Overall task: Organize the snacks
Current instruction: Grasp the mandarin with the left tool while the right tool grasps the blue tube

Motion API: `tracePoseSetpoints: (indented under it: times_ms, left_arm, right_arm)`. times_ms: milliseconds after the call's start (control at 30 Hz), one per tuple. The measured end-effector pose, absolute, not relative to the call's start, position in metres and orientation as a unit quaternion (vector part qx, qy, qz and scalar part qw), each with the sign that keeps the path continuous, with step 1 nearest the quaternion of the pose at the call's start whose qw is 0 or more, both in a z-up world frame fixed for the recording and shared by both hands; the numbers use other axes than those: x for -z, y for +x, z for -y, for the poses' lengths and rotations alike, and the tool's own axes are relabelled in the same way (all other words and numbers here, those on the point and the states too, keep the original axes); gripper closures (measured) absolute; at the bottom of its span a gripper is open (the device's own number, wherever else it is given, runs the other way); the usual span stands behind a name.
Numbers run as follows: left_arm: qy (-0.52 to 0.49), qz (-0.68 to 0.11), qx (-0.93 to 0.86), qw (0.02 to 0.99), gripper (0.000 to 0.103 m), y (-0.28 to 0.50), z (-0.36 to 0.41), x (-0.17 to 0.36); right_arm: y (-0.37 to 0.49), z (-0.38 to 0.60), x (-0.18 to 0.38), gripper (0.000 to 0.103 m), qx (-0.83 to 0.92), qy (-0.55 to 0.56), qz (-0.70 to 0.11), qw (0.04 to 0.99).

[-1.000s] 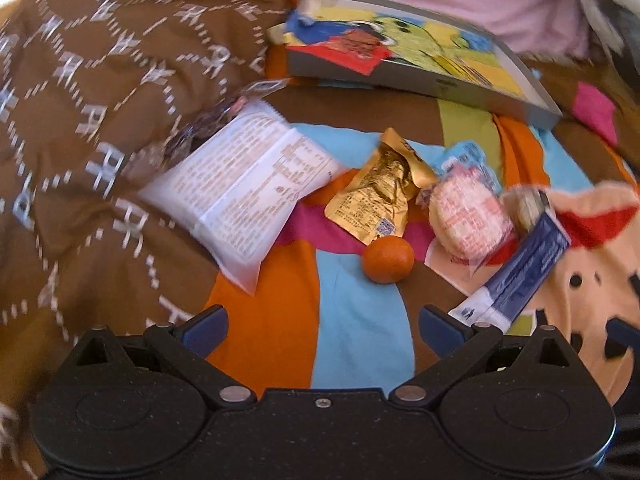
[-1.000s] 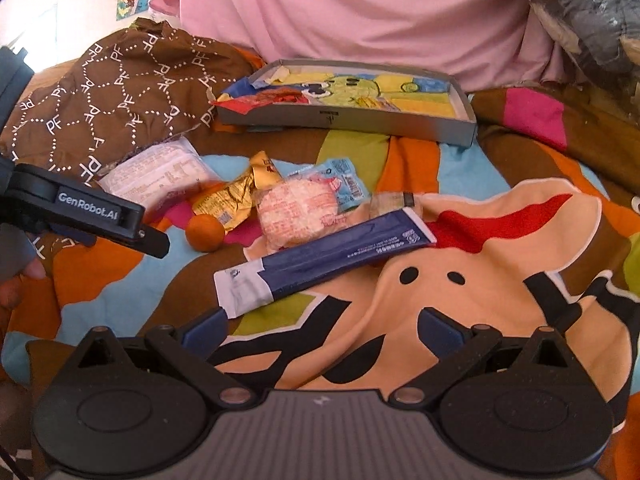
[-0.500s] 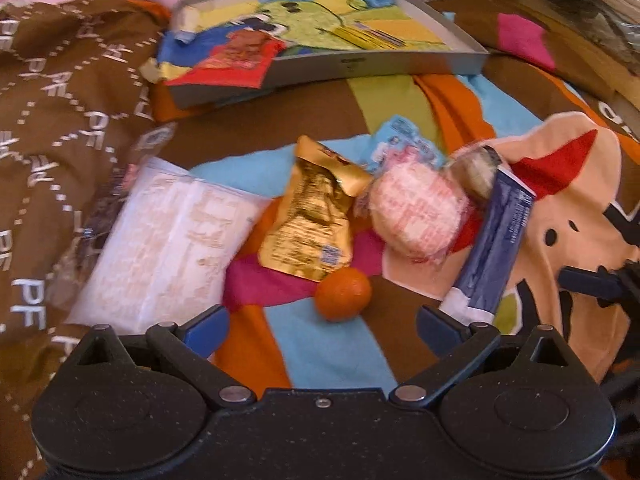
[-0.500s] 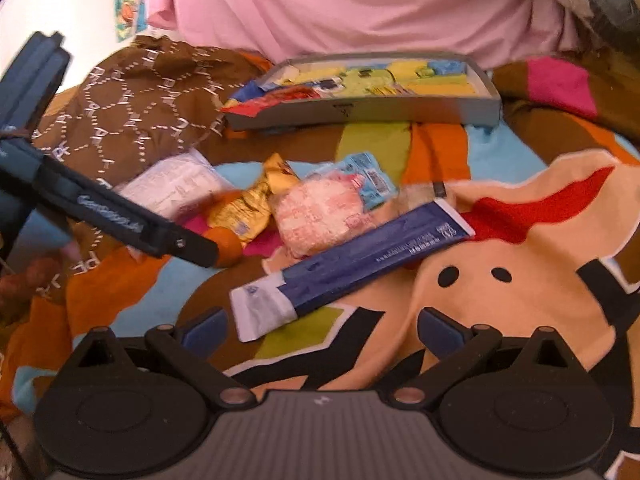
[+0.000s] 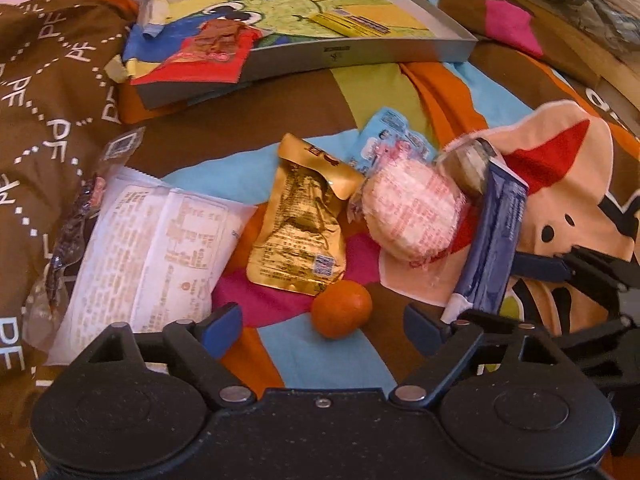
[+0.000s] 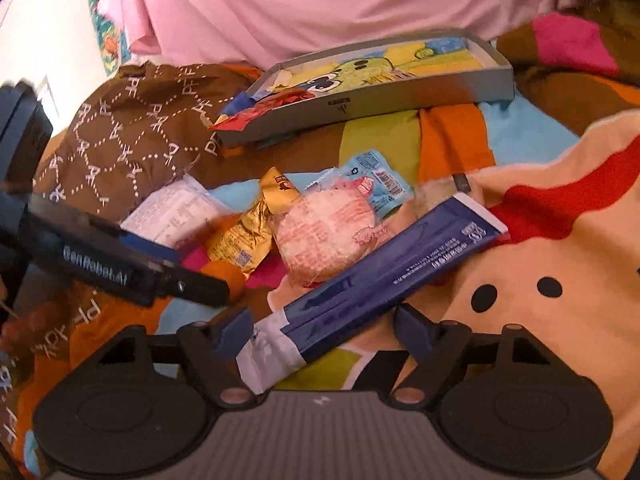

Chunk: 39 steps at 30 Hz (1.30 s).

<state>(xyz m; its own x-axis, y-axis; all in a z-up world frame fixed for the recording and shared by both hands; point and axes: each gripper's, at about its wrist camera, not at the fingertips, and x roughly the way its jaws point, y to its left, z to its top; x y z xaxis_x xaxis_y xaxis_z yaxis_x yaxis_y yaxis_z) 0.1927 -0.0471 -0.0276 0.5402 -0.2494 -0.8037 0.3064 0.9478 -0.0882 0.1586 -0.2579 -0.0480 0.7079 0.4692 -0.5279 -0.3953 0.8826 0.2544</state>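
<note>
On a bright patchwork blanket lie snacks, with a grey tray and pink cloth behind. Both tools' jaws stand apart, holding nothing: left tool, right tool.

Snack packets lie on the blanket before the tray.

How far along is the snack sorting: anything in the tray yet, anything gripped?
Done: one red packet lies at the gray tray's near corner. In hand: nothing; the left gripper is open around the small orange, and the right gripper is open over the long blue packet. Left: those two, the gold pouch, the white packet and the round pink cake, all on the blanket.
</note>
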Motion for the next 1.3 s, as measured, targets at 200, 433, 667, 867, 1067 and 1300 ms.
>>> tracePoseSetpoints:
  times_ms: [200, 433, 667, 867, 1067, 1300]
  left_arm:
    - [0.042, -0.455, 0.180, 0.871, 0.032, 0.194, 0.054, 0.036]
    - [0.044, -0.449, 0.174, 0.875, 0.062, 0.197, 0.060, 0.038]
    - [0.039, -0.442, 0.172, 0.879, 0.066, 0.201, 0.062, 0.039]
    - [0.042, -0.441, 0.172, 0.880, 0.065, 0.207, 0.064, 0.040]
    - [0.037, -0.440, 0.169, 0.881, 0.065, 0.212, 0.064, 0.042]
    - [0.035, -0.421, 0.160, 0.892, 0.066, 0.201, 0.064, 0.044]
  right_arm:
    - [0.162, 0.262, 0.050, 0.033, -0.234, 0.083, -0.301, 0.921]
    - [0.164, 0.270, 0.052, 0.056, -0.236, 0.113, -0.302, 0.917]
    - [0.178, 0.272, 0.055, 0.057, -0.261, 0.147, -0.316, 0.900]
    - [0.193, 0.272, 0.058, 0.057, -0.284, 0.174, -0.325, 0.885]
    - [0.194, 0.273, 0.057, 0.075, -0.284, 0.185, -0.322, 0.884]
    - [0.192, 0.275, 0.054, 0.083, -0.289, 0.202, -0.320, 0.879]
